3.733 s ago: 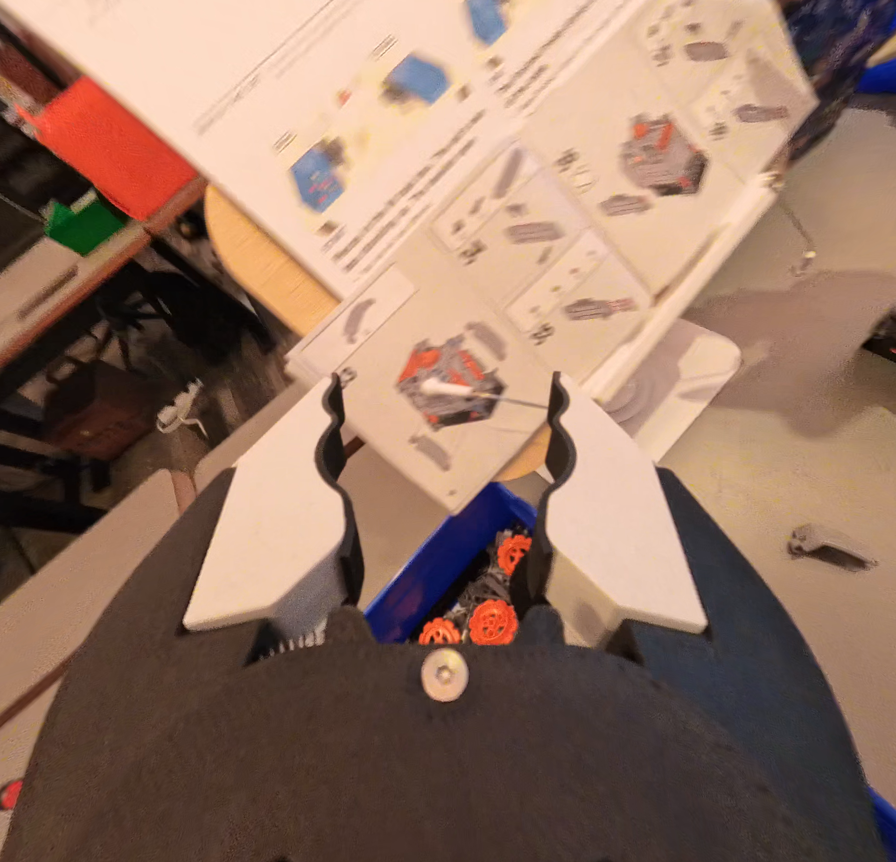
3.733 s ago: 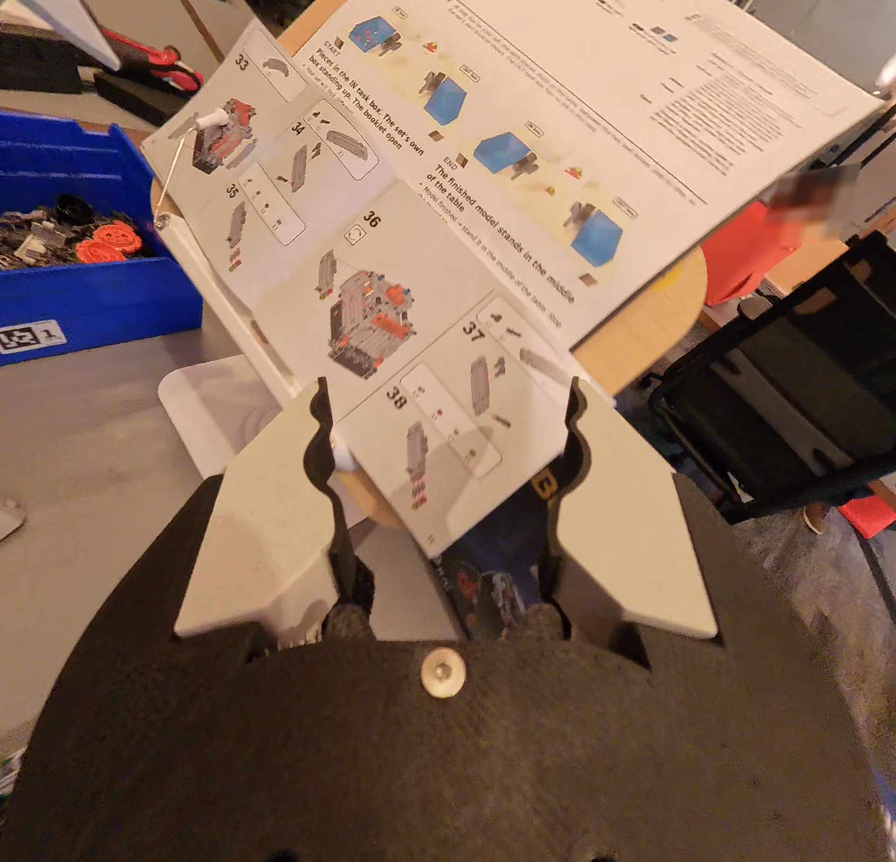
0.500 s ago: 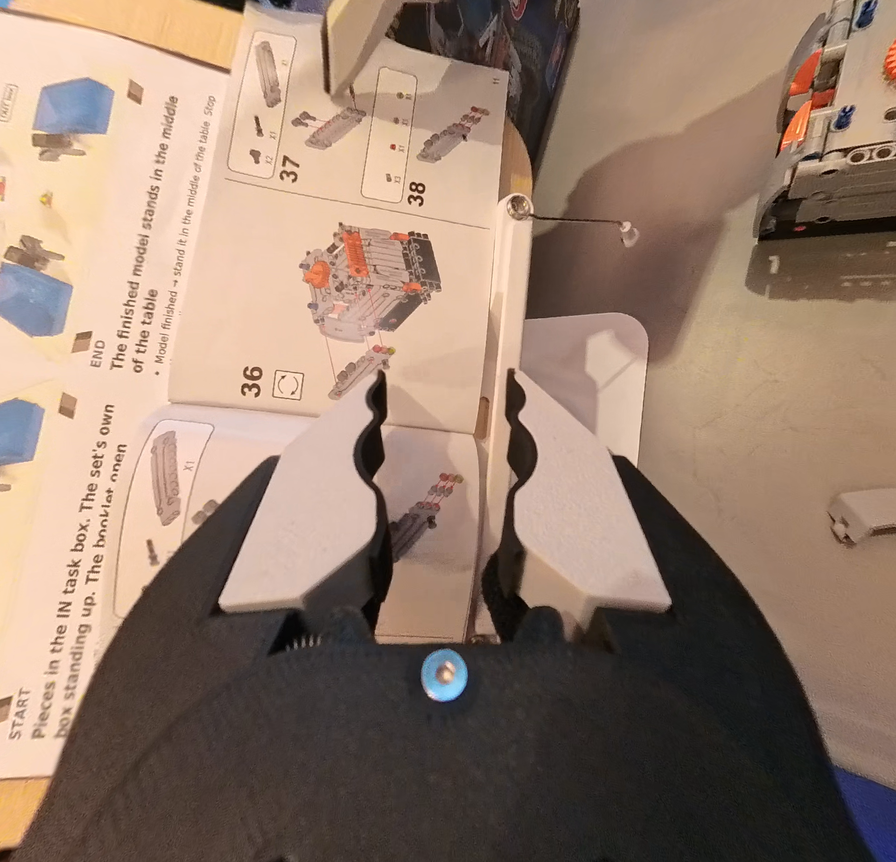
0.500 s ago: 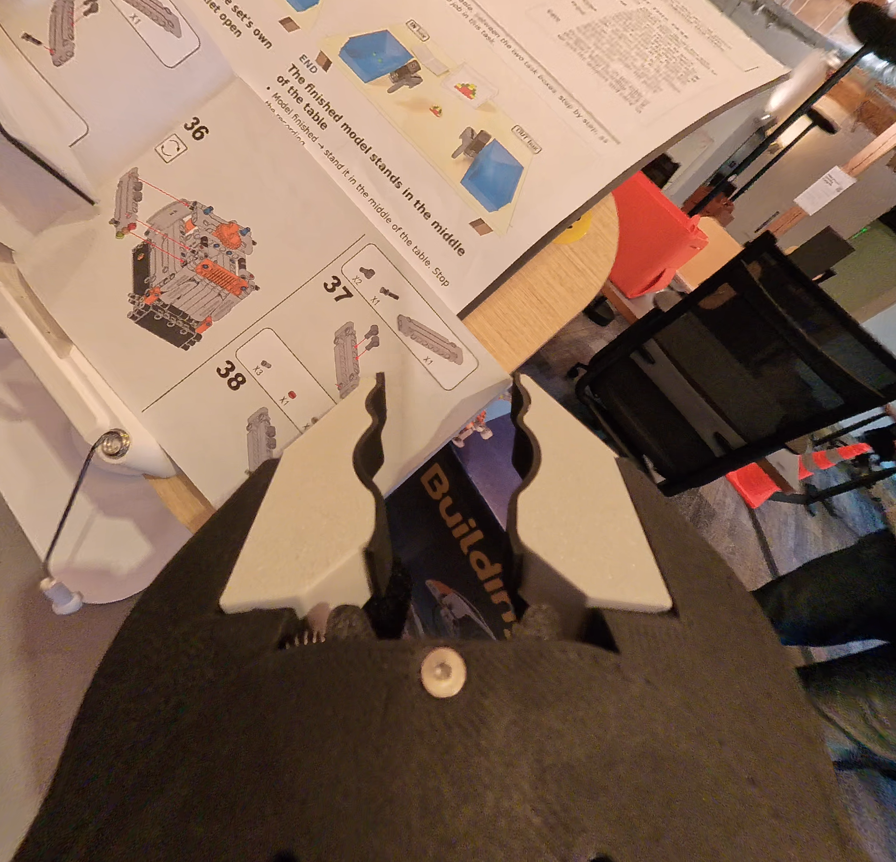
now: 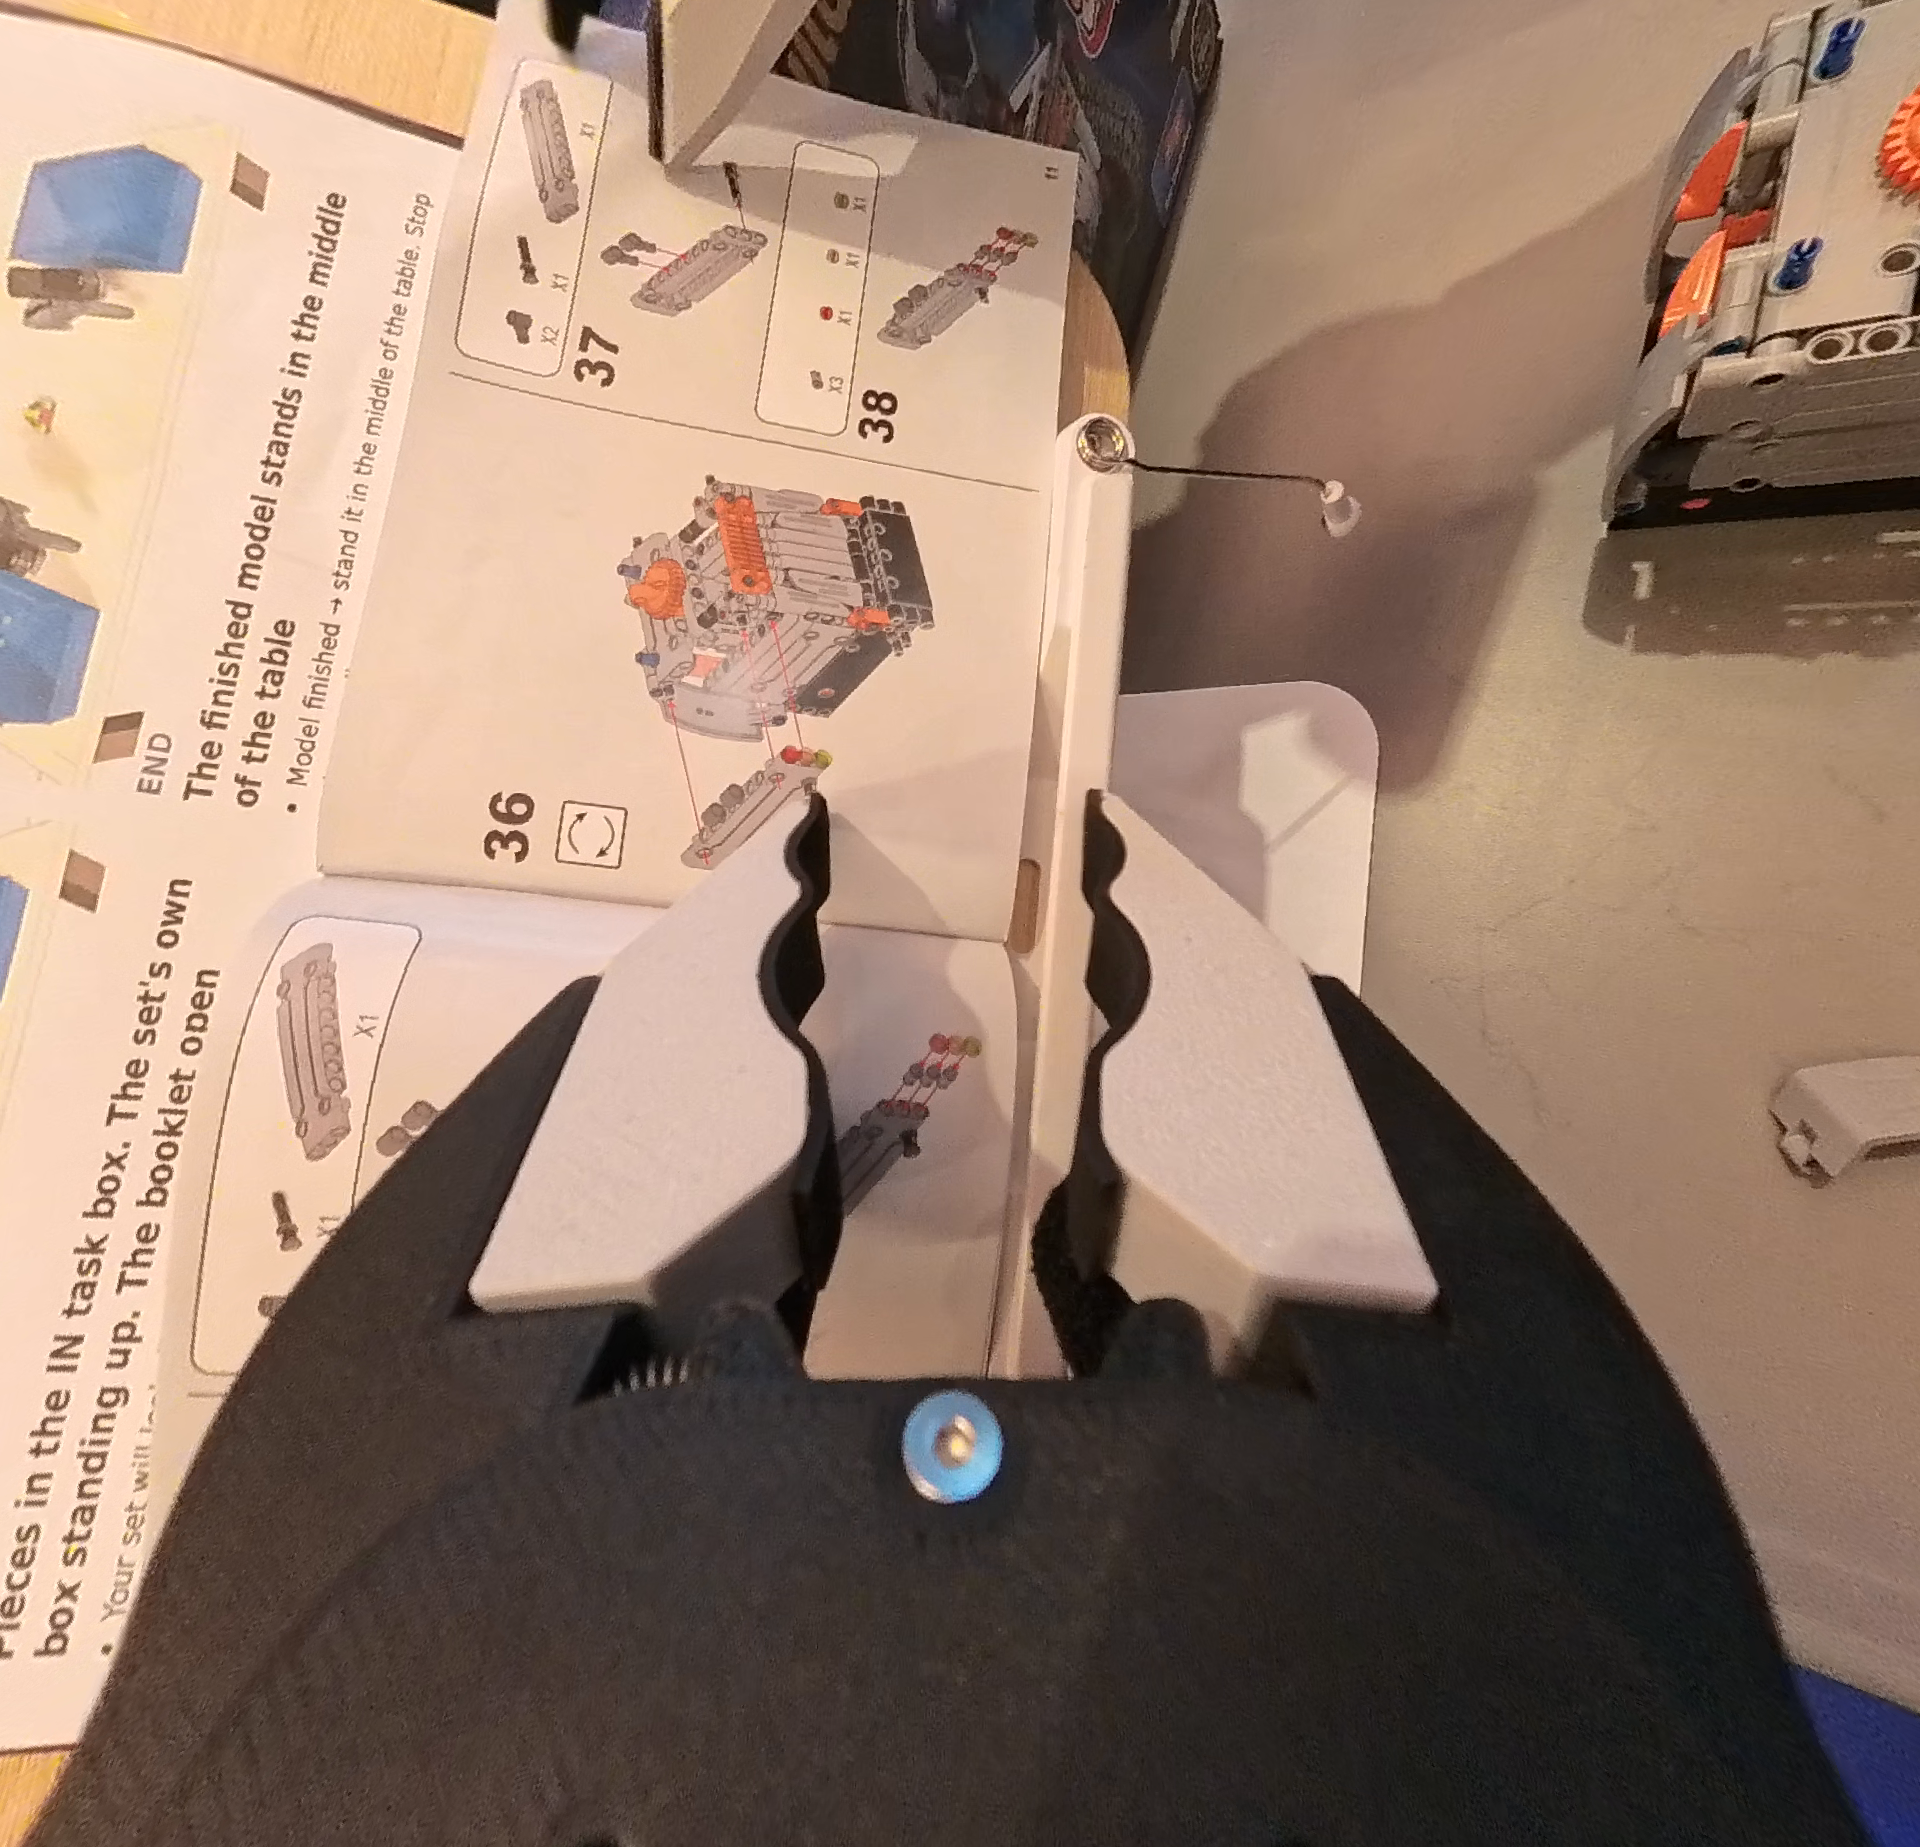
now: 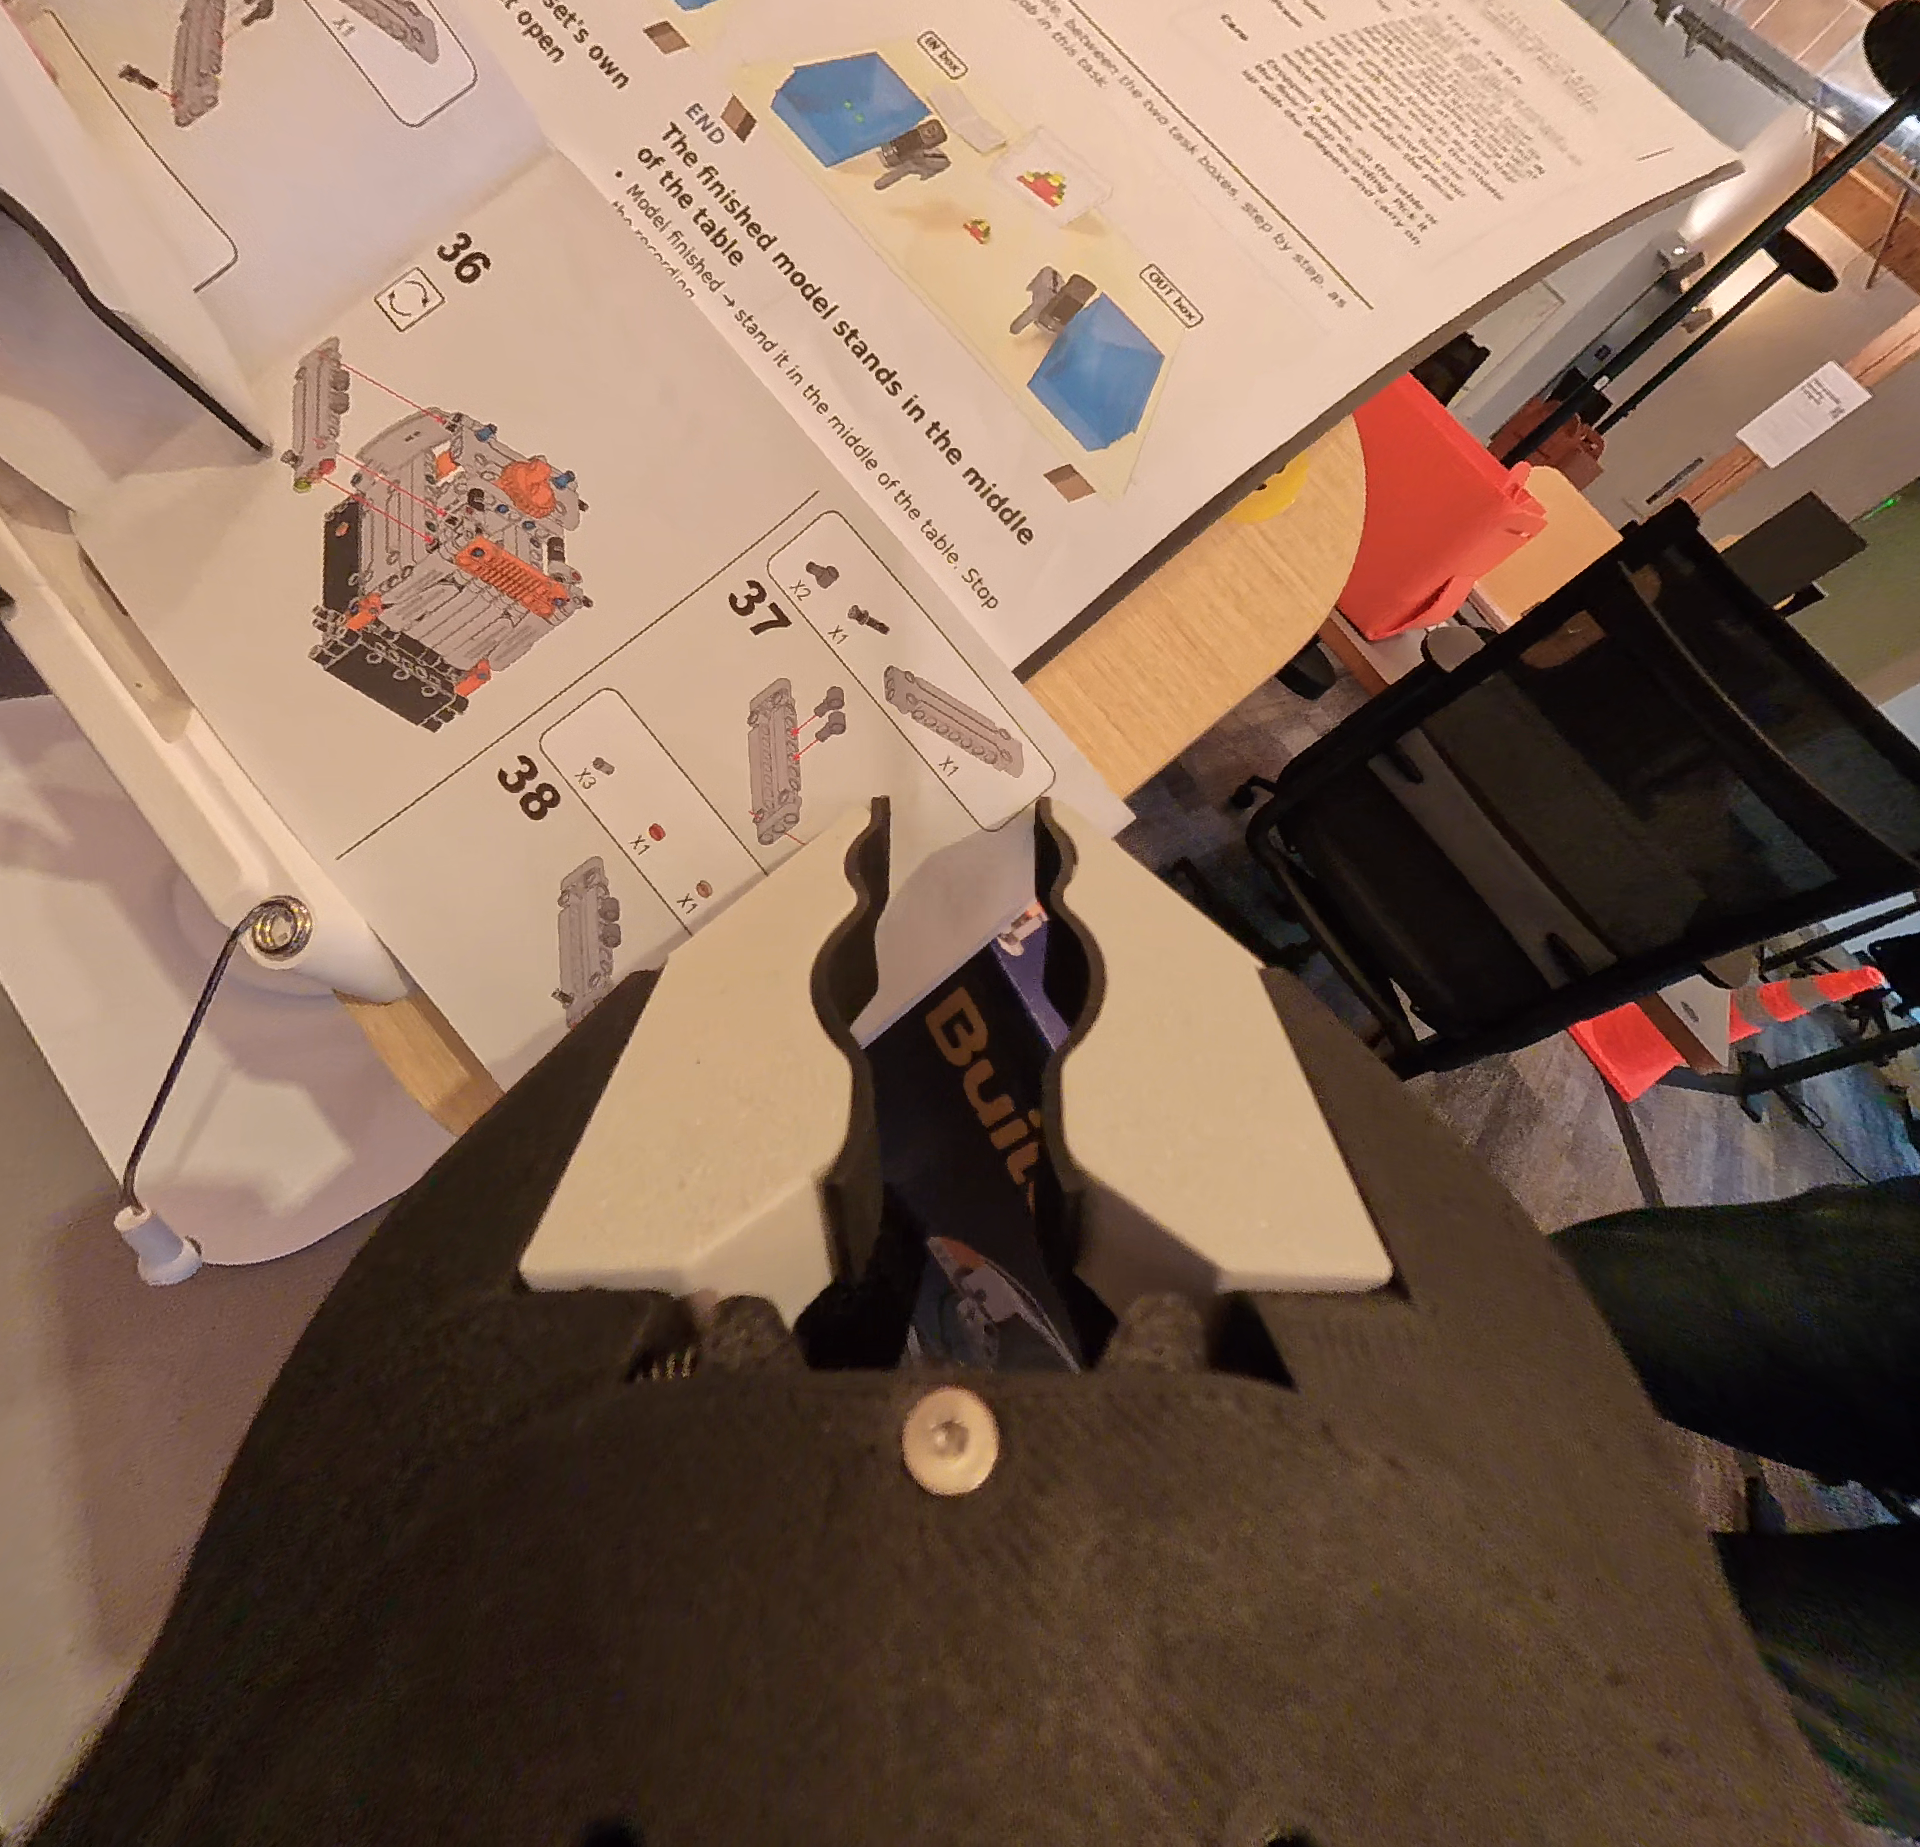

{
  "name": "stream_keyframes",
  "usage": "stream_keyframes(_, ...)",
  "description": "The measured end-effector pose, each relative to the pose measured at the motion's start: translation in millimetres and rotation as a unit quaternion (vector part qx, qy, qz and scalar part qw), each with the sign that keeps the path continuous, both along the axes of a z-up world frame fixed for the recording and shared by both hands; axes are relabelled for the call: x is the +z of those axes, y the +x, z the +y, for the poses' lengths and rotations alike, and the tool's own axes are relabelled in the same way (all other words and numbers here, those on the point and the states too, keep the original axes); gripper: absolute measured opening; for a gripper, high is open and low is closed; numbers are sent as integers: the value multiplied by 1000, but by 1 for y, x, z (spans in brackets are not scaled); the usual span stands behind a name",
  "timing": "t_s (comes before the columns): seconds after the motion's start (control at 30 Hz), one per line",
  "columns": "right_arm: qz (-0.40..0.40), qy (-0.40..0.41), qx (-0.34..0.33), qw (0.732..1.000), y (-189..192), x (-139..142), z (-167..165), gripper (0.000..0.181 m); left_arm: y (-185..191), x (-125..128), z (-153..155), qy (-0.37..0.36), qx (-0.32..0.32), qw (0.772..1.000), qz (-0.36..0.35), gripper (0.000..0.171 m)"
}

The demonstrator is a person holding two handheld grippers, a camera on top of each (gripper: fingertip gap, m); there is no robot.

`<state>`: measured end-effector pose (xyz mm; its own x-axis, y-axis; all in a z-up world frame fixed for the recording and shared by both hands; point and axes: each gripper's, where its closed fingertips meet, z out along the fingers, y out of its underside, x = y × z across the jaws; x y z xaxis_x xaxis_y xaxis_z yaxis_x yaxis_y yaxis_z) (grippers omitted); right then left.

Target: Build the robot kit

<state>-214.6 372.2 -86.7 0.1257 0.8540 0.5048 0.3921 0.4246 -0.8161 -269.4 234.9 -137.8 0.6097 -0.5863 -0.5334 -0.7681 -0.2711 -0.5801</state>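
An open instruction booklet (image 5: 727,571) rests on a white stand (image 5: 1086,758) on a grey table (image 5: 1558,862); its pages carry numbered building diagrams and printed text. The right gripper (image 6: 961,831) has its jaws narrowed around the booklet's outer page corner — whether they actually pinch the paper cannot be told. The left gripper (image 5: 951,810) hovers over the lower pages and the stand's front ledge, jaws partly open, holding nothing.

Only the left wrist view shows a half-built grey and orange brick model (image 5: 1787,270) standing on the table, a loose grey piece (image 5: 1849,1122) nearer by, and the right gripper's finger (image 5: 748,31) at the page edge. Only the right wrist view shows the room: a black mesh chair (image 6: 1610,810), an orange bin (image 6: 1423,509), a wooden tabletop edge (image 6: 1174,644).

A large printed sheet (image 6: 1039,135) with blue box pictures stands behind the booklet. A dark lettered box (image 6: 977,1070) sits below the corner. The stand's wire page holder (image 6: 177,1059) hangs loose.
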Motion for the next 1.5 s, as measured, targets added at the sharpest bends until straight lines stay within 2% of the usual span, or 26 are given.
stream_keyframes(0.07, -2, 1, 4, 1000, -1, -1, -2, 19, 0, 0, 0, 0, -1, 1000, 2, 47)
stream_keyframes(0.2, -2, -3, 7, 1000, -2, -1, -4, 16, 0, -1, 0, 0, -2, 1000, 1, 47)
stream_keyframes(0.27, 9, 5, 2, 1000, 0, 3, -3, 42, 1, -1, 0, -1, -3, 1000, -3, 46)
stream_keyframes(0.3, 13, 7, -3, 1000, 1, 5, -1, 48, 1, -1, -1, 1, -4, 1000, -2, 46)
stream_keyframes(0.47, 1, -2, 3, 1000, 0, 2, 1, 51, 0, -1, 0, 1, -5, 1000, -6, 47)
stream_keyframes(0.77, -3, -1, 4, 1000, -2, 1, 0, 35, 1, -1, 0, 2, -9, 1000, -6, 47)
stream_keyframes(0.87, -5, -5, 7, 1000, -2, 1, -2, 21, 1, -1, 0, 1, -10, 1000, -5, 46)
stream_keyframes(1.0, -3, -9, 8, 1000, -4, 1, -2, 15, 1, -2, 0, -1, -9, 1000, -5, 46)
stream_keyframes(1.1, 2, -8, 13, 1000, -5, 0, -3, 0, 2, -2, 0, -3, -10, 1000, -5, 46)
stream_keyframes(1.5, -11, -21, 33, 999, -8, -6, -15, 0, 3, -2, 0, -3, -11, 1000, -11, 46)
